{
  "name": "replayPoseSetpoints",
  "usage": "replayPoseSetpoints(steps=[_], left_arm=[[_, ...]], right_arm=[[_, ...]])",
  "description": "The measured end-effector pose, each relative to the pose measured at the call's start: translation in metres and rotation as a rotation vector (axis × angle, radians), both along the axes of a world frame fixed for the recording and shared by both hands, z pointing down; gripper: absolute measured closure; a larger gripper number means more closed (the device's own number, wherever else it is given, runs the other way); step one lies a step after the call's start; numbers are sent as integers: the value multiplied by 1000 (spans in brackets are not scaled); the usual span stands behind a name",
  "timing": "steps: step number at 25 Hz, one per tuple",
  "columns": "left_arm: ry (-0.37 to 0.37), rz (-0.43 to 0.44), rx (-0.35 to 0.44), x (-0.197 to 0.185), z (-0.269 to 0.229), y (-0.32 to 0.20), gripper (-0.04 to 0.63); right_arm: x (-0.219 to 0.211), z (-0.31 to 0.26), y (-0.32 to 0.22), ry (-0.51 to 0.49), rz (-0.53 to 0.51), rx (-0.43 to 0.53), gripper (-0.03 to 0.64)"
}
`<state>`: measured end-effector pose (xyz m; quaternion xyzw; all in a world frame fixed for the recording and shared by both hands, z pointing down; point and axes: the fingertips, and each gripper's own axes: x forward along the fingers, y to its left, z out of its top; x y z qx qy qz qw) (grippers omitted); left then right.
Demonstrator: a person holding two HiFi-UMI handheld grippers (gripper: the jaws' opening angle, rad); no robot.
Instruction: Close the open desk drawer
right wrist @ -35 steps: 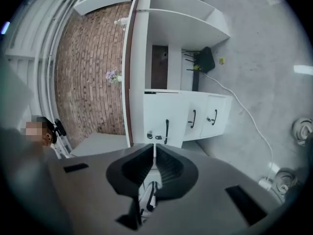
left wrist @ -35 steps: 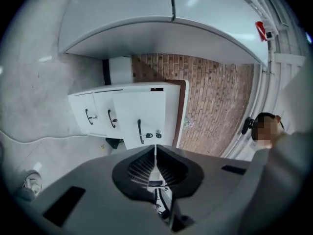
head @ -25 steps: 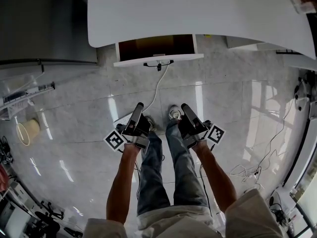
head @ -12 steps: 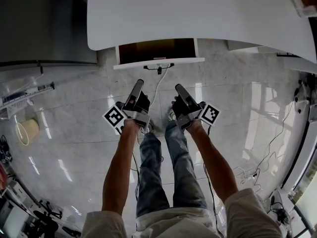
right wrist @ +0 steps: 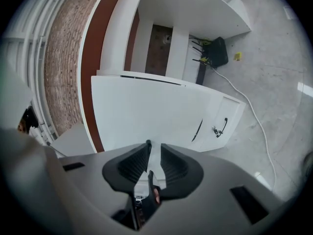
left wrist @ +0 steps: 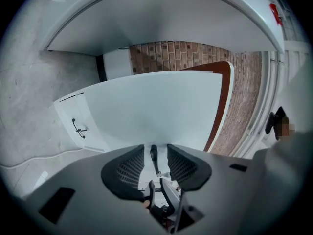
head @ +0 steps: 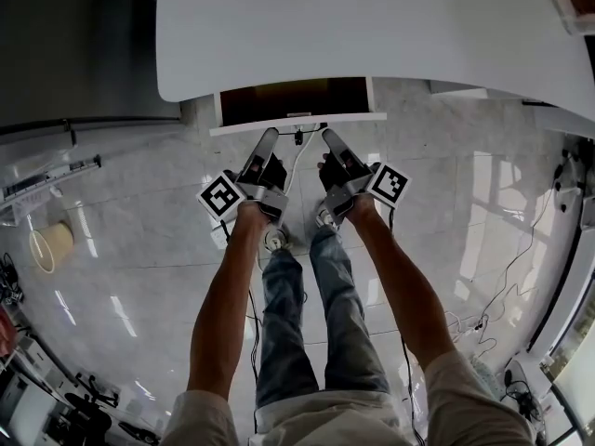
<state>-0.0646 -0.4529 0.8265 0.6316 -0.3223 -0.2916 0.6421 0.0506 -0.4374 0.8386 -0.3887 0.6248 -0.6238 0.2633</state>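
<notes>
The open desk drawer [head: 293, 98] sticks out from under the white desk top [head: 372, 17], dark brown inside. Its white front panel [head: 353, 117] faces me, with a dark handle [head: 297, 126] at its middle. Both grippers point level at that panel, a little short of it. My left gripper [head: 270, 137] is left of the handle and my right gripper [head: 327, 137] is right of it. In the left gripper view the left gripper [left wrist: 155, 148] stands open and empty before the panel [left wrist: 161, 111]. The right gripper [right wrist: 155, 146] has its jaws closing to a narrow gap on nothing, before the panel [right wrist: 146, 111].
A white cable [head: 296, 170] runs across the marble floor below the drawer to a black router [right wrist: 215, 50] under the desk. My legs and shoes [head: 325, 216] are just behind the grippers. A round bin [head: 51, 244] stands far left, and loose cables [head: 493, 305] lie at the right.
Both grippers have moved forward from above my knees to just short of the drawer front, one on each side of its handle.
</notes>
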Motion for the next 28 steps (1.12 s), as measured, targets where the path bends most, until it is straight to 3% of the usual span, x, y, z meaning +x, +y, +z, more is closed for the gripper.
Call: replayPoseSetpoints(steps=[2,4,6,17,21,25,28], left_arm=[[-7,0,1,0,0,-1,443],[-29,-11,-5,-4,2,0,516],[-40,-8,-3,-6,4,0,537],[-13,0,9,-5,6,-1,537],[-20,8,-10,-3,24,-27,537],[-32,15,0,-3,7,-4,538],[-35,13,-9,-2,18,-16,540]], right_arm=[[0,-1,-4,10,-3,4,529],[-1,-3,-4,8,-6,10,541],[-1,-2,-4,5,-5,11,541],[-3,-8,-6,-39,-8,62,560],[-5,11,-36,-24,-29,42,560],[-6,-6,-14,-18,-14,46,563],[-4,5,-26,-9,-10,32,563]])
